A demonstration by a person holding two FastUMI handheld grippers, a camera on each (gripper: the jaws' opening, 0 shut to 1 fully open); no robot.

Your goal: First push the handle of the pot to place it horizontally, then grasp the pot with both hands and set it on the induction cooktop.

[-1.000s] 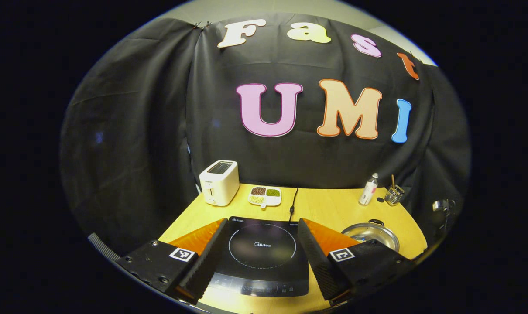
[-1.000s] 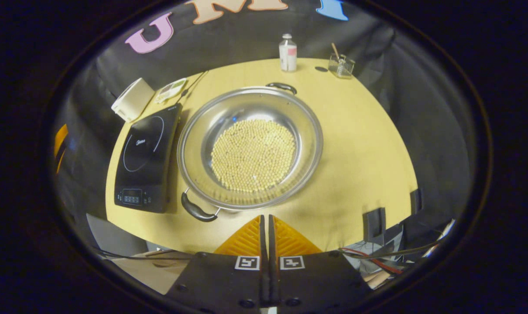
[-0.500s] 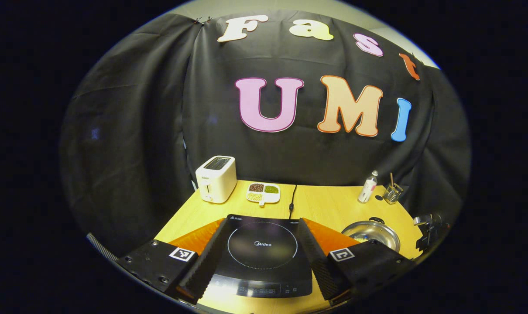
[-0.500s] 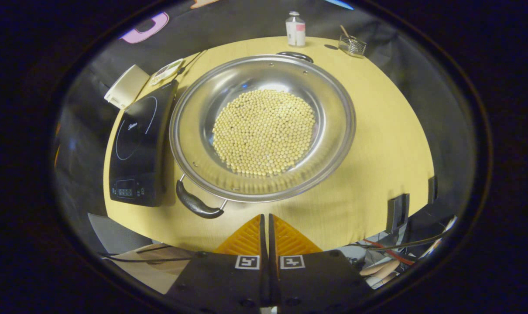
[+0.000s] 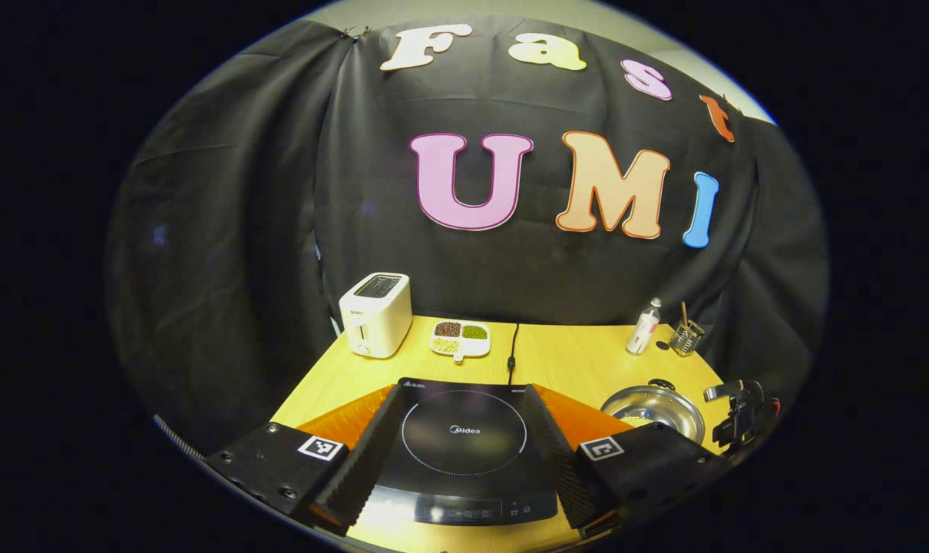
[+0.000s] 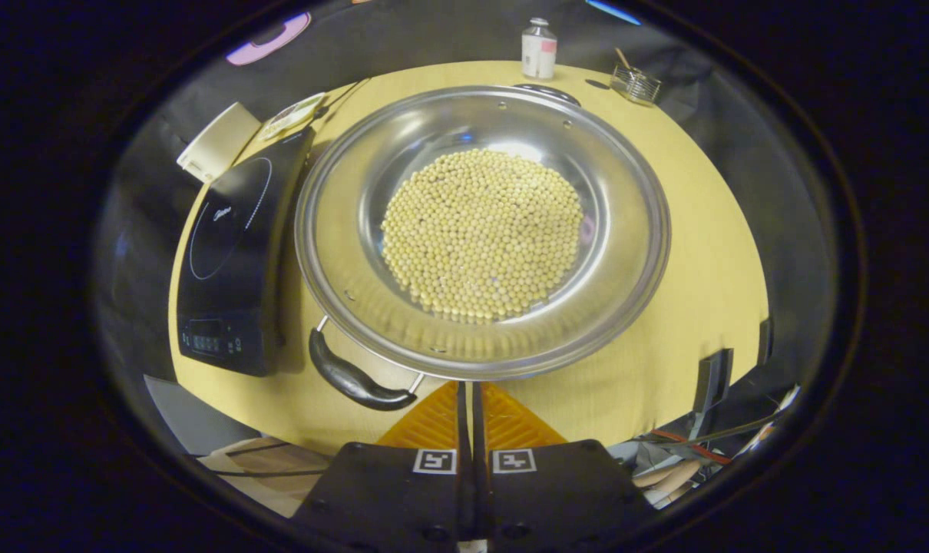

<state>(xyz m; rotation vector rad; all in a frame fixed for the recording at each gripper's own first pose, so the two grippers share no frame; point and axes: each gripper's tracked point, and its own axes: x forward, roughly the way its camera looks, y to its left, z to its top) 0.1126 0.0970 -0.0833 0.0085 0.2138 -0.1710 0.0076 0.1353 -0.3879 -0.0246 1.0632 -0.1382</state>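
A yellow counter (image 5: 580,361) stands before a black cloth wall, with a black cooktop (image 5: 464,445) as the landmark near its front edge.

In the left gripper view, a white toaster (image 5: 375,313) stands behind the cooktop to its left. Directly behind the cooktop lies a small divided dish (image 5: 460,339) of coloured beans, and a black cord (image 5: 513,349) runs back from the cooktop's rear edge. The left claw (image 5: 455,442) is spread wide, one finger on each side of the cooktop, gripping nothing. To the right of the cooktop sits the pot (image 5: 652,405), partly hidden by the claw's right finger. Behind the pot stand a small bottle (image 5: 643,329) and a glass holder (image 5: 686,338). A dark device (image 5: 741,411) is at the counter's right edge, too small to make out.

In the right gripper view, the cooktop (image 6: 234,261) is at the left, with the steel pot (image 6: 481,230) just beside it on its right, on the counter. The pot holds a bed of pale yellow beans (image 6: 481,232). One black handle (image 6: 353,376) points towards the lower left; the other (image 6: 547,92) is at the far rim. The right claw (image 6: 472,399) is closed, fingers together and empty, tips near the pot's near rim, just right of the handle; whether they touch is unclear.
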